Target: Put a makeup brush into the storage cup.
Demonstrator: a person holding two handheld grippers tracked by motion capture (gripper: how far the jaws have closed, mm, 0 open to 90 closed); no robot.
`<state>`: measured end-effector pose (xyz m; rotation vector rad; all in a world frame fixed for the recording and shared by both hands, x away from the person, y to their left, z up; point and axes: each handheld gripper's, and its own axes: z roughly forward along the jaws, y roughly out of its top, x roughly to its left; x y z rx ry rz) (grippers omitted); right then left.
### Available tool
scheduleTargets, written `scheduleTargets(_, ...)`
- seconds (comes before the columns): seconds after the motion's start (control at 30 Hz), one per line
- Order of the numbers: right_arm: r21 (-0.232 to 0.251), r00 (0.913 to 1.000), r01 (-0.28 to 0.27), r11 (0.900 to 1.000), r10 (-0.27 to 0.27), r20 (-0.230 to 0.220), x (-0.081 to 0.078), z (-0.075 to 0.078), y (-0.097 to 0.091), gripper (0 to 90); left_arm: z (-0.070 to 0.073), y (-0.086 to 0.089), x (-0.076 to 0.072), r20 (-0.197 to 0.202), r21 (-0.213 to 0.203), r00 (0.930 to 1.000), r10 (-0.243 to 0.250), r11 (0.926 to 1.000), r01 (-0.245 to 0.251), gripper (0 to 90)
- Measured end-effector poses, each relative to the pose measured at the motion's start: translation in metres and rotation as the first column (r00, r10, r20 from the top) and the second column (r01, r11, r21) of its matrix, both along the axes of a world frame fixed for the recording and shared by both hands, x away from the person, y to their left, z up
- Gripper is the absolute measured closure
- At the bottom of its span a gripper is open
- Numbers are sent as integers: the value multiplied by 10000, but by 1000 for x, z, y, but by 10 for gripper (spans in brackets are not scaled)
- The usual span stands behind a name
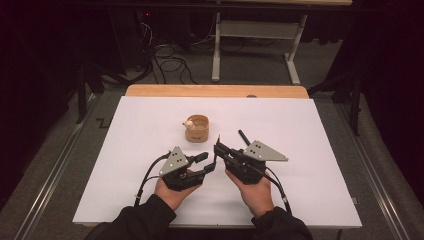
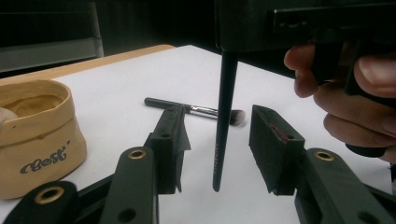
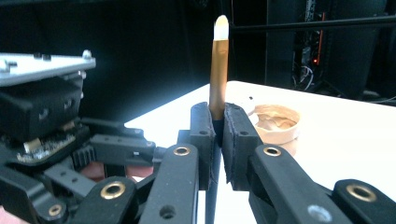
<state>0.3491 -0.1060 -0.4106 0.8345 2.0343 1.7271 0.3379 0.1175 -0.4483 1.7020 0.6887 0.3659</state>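
Brush (image 3: 218, 65) stands straight up, pinched tight by the fingers of the right gripper (image 3: 219, 140). Its gold part and pale tip stick up above the fingers. Its thin black handle (image 2: 224, 121) hangs down between the fingers of the left gripper (image 2: 219, 144). Those fingers are apart and do not touch the handle. Another brush (image 2: 194, 109) lies flat on the white bench (image 1: 300, 125), just past the left gripper. A small tan cloth pot (image 1: 196, 128) sits a little farther back on the bench, near both grippers. It has the word "Best" on its side. Both hands hold the grippers close together, low over the bench.
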Motion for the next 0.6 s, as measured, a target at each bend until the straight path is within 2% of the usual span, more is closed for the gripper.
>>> scheduleTargets(0.2, -348, 9999, -17, 9994, 22, 152, -2, -1, 3, 850, 0, 1, 1, -28, 36, 10000, 35, 10000, -35, 552)
scheduleTargets(0.4, -470, 9998, -29, 9989, 38, 185, -2, -2, 5, 850, 0, 1, 1, 0, 72, 10000, 69, 10000, -69, 547)
scheduleTargets(0.6, -774, 9995, -246, 9967, 261, 181, -3, -4, 9, 849, 0, 3, 1, 41, 77, 10000, 40, 10000, -40, 573)
